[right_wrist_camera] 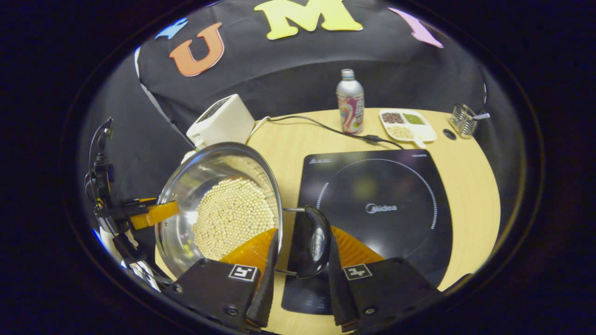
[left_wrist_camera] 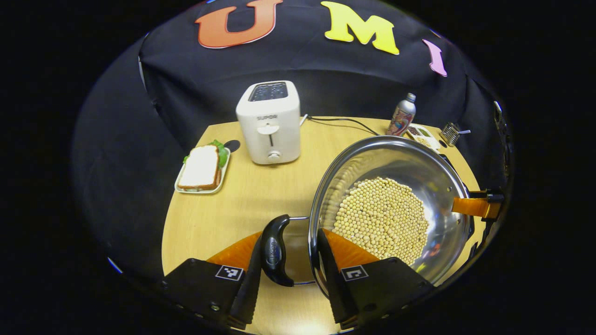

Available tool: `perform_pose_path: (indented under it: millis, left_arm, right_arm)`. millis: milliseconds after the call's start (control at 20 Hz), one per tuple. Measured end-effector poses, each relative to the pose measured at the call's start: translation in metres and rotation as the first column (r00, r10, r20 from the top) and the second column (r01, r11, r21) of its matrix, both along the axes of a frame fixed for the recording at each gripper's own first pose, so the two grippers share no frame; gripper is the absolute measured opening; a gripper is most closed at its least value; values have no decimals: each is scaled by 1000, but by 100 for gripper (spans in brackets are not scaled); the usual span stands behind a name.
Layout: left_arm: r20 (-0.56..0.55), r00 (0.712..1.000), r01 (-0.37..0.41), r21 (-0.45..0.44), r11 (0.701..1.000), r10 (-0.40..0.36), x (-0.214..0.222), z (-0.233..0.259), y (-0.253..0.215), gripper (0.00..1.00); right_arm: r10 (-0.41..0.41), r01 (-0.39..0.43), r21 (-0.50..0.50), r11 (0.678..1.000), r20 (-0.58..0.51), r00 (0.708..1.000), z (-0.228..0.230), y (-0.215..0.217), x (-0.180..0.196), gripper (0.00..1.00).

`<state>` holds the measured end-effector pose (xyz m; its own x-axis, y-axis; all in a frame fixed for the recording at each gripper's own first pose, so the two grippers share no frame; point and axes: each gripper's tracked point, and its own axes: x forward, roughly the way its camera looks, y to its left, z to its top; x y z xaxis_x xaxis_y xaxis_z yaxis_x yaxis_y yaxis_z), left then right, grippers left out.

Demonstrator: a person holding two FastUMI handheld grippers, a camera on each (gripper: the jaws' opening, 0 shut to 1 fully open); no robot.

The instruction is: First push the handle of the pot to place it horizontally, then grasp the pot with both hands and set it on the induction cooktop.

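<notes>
Pot between our two tools, one handle in each

Our left tool (left_wrist_camera: 288,298) straddled one black handle (left_wrist_camera: 274,249) of the steel pot (left_wrist_camera: 433,177); whether both fingers pressed it, we could not tell. Our right tool (right_wrist_camera: 300,298) straddled the opposite handle (right_wrist_camera: 313,242), its grip likewise unclear. The pot, holding pale beans (right_wrist_camera: 233,216), lay just left of the right tool, the induction cooktop (right_wrist_camera: 377,204) ahead and right of it on the table (right_wrist_camera: 470,186).
</notes>
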<state>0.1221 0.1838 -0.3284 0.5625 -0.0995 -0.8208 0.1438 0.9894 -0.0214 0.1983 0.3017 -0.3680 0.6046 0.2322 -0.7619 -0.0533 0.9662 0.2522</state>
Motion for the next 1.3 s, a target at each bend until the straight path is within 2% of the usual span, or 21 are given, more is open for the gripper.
perform_pose_path:
  millis: [400,750,1300]
  left_arm:
    - [-1,999,48,-32,998,-48,-8,12,-101,61]
    - [-1,999,49,-44,998,-49,-8,13,-170,61]
    - [-35,999,12,-37,999,-13,8,-7,-221,61]
  right_arm:
    - [-63,63,-11,998,-5,998,7,-55,-14,51]
    - [-64,64,-16,998,-8,998,9,-96,-12,51]
    - [-23,23,-17,1000,-36,999,-5,-133,15,51]
